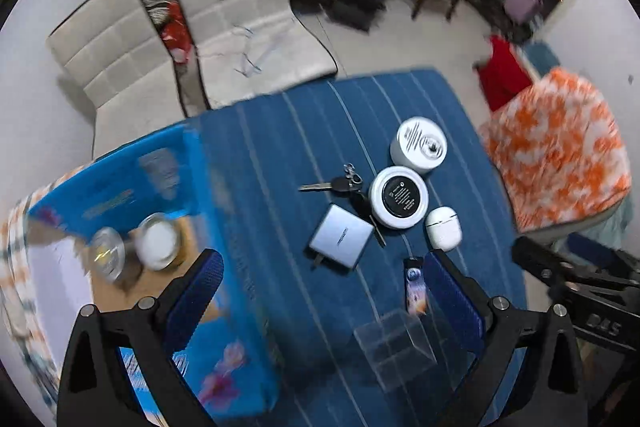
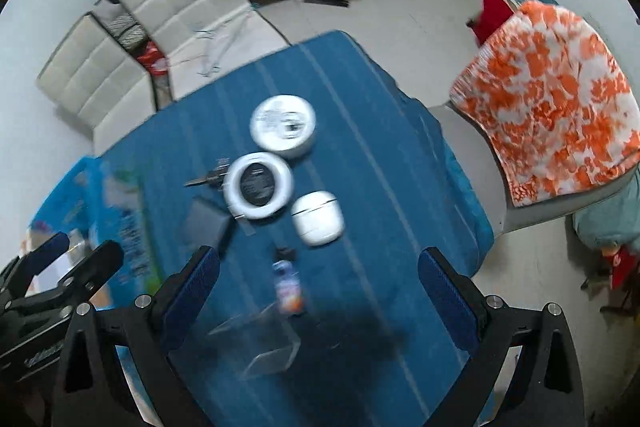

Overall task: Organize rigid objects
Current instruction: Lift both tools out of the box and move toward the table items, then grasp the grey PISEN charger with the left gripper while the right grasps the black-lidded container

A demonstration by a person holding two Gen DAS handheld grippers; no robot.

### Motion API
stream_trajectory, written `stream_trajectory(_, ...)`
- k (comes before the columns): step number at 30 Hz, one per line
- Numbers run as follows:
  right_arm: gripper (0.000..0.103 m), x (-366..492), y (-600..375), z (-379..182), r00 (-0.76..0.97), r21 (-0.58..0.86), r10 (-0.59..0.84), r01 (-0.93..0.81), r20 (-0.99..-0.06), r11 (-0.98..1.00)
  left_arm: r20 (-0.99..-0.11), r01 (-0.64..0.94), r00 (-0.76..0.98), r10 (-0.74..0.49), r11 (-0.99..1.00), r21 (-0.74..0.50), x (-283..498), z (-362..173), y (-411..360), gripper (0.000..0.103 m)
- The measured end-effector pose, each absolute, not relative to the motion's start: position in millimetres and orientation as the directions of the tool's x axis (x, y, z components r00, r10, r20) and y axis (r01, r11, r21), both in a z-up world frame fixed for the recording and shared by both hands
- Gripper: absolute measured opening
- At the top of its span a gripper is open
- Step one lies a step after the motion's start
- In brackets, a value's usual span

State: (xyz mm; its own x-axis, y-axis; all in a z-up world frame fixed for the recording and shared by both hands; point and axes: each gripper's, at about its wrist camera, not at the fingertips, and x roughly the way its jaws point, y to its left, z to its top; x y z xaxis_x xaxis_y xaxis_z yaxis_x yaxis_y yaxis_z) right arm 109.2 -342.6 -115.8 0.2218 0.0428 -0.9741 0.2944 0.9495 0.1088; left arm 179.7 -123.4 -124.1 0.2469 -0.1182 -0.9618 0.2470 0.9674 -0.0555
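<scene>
On the blue striped table lie two round white jars, one with a striped label and one with a black-centred lid. Beside them are a white earbud case, a key with a black fob, a grey flat charger, a small printed tag and a clear plastic box. The blue cardboard box at the left holds two round tins. My left gripper hangs open above the table, empty. My right gripper is open over the clear box, holding nothing.
Two cream padded chairs stand beyond the table's far edge. A seat with an orange-and-white cloth is close on the right. Dark furniture and clutter line the back wall. The other gripper shows at the right wrist view's left.
</scene>
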Motion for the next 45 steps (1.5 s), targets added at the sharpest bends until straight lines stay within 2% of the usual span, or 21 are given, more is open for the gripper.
stream_trajectory(7,0.101,132,-381,-179,0.188,0.146,0.083,0.353,-0.979,0.924,-0.996,0.316,0.079,-0.037,0.949,-0.01,213,-205,-165,0.102)
stream_trajectory(13,0.101,137,-386,-200,0.203,0.227,0.158,0.384,-0.966,0.895,-0.996,0.27,-0.084,-0.02,0.962,-0.042,216,-262,-162,0.102)
stream_trajectory(14,0.101,138,-383,-200,0.203,0.237,0.168,0.382,-0.965,0.893,-0.996,0.268,-0.089,-0.011,0.963,-0.034,215,-266,-162,0.094)
stream_trajectory(15,0.101,139,-380,-201,0.203,0.246,0.179,0.381,-0.963,0.891,-0.996,0.269,-0.086,0.007,0.963,-0.017,214,-271,-161,0.069)
stream_trajectory(16,0.101,142,-377,-204,0.2,0.255,0.19,0.377,-0.961,0.89,-0.996,0.272,-0.086,0.02,0.962,-0.004,213,-276,-161,0.067)
stream_trajectory(24,0.101,188,-345,-232,0.18,0.372,0.326,0.396,-0.928,0.839,-1.0,0.094,0.001,-0.026,0.995,-0.026,214,-269,-136,0.066)
stream_trajectory(28,0.101,208,-327,-259,0.12,0.385,0.37,0.416,-0.921,0.824,-0.999,0.091,-0.004,-0.034,0.995,-0.034,214,-266,-130,0.066)
stream_trajectory(34,0.097,220,-299,-279,0.045,0.309,0.319,0.404,-0.947,0.861,-0.999,0.089,0.004,-0.038,0.995,-0.037,219,-262,-119,0.064)
stream_trajectory(36,0.085,220,-292,-286,0.027,0.281,0.294,0.396,-0.955,0.874,-1.0,0.102,0.006,-0.026,0.994,-0.026,220,-259,-118,0.064)
stream_trajectory(38,0.08,218,-290,-285,0.024,0.237,0.248,0.394,-0.969,0.888,-1.0,0.108,0.008,-0.019,0.994,-0.018,217,-259,-122,0.063)
stream_trajectory(45,0.08,201,-319,-288,0.004,0.216,0.241,0.452,-0.971,0.865,-1.0,0.12,-0.001,-0.019,0.993,-0.019,214,-257,-128,0.064)
